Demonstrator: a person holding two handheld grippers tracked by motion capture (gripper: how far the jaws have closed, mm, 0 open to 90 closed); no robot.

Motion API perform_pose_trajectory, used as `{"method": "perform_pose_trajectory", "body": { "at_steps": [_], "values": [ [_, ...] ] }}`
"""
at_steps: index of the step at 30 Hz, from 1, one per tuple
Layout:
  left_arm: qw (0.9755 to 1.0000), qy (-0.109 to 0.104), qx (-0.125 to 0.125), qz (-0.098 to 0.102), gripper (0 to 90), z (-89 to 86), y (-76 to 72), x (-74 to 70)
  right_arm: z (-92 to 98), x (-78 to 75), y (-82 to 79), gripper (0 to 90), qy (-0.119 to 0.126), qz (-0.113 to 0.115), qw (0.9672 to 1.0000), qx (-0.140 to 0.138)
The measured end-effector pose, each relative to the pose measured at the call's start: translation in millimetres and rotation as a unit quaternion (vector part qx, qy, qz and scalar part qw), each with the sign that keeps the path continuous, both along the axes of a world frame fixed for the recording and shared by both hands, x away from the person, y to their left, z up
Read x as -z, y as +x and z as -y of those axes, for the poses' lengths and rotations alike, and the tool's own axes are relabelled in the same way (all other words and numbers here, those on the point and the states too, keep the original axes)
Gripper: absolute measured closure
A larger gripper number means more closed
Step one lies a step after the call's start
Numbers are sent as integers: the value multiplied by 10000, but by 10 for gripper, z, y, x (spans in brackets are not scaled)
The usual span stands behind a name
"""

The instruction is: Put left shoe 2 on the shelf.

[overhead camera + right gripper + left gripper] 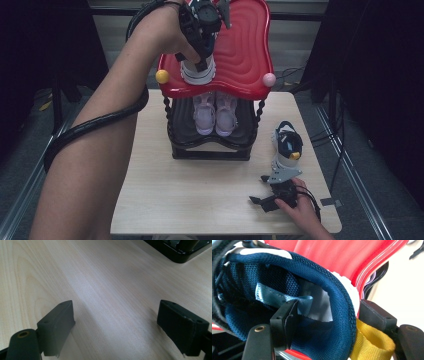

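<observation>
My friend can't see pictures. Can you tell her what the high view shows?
A person's left tool sets a white-and-navy shoe on the red top shelf of a small rack. A pink pair sits on the black shelf below, another shoe stands on the wooden table, and the right tool rests open.

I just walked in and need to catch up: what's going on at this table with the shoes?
A person is putting small shoes on a two-tier rack. The left gripper is at the heel of a navy-lined sneaker standing on the red top shelf, one jaw inside the collar and one outside, not pressing on it. A pink pair sits on the lower black shelf. The right gripper rests open on the wooden table, beside a second sneaker.
</observation>
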State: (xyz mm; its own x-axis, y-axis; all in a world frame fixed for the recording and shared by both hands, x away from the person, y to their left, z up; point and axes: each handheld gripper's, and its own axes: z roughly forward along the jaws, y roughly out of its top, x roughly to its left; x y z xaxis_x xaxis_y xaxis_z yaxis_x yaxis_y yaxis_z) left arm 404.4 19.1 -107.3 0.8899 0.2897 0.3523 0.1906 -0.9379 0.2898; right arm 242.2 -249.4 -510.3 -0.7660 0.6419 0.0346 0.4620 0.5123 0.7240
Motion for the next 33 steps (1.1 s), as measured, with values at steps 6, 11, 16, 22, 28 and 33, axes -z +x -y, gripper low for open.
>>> {"method": "perform_pose_trajectory", "body": {
  "at_steps": [6, 11, 16, 22, 28, 33],
  "values": [
    [9961, -430, -645, -426, 286, -30, 14, -23, 0, 0, 0, 137, -1, -1, 10000, 1],
    [9941, -591, -749, -521, 286, -63, 11, -33, 0, 0, -1, 137, 1, -3, 10000, 1],
    [9928, -613, -855, -580, 287, -66, -12, -66, 0, 0, 0, 137, 2, -2, 10000, 1],
    [9920, -616, -932, -588, 286, -75, -42, -115, 0, 0, 0, 138, 2, -2, 10000, 1],
    [9918, -641, -916, -621, 286, -124, -74, -175, 0, 0, 0, 137, 1, -1, 10000, 0],
    [9906, -641, -1013, -655, 285, -172, -108, -209, 0, 0, 0, 137, 2, -2, 10000, 0]
  ]
}}
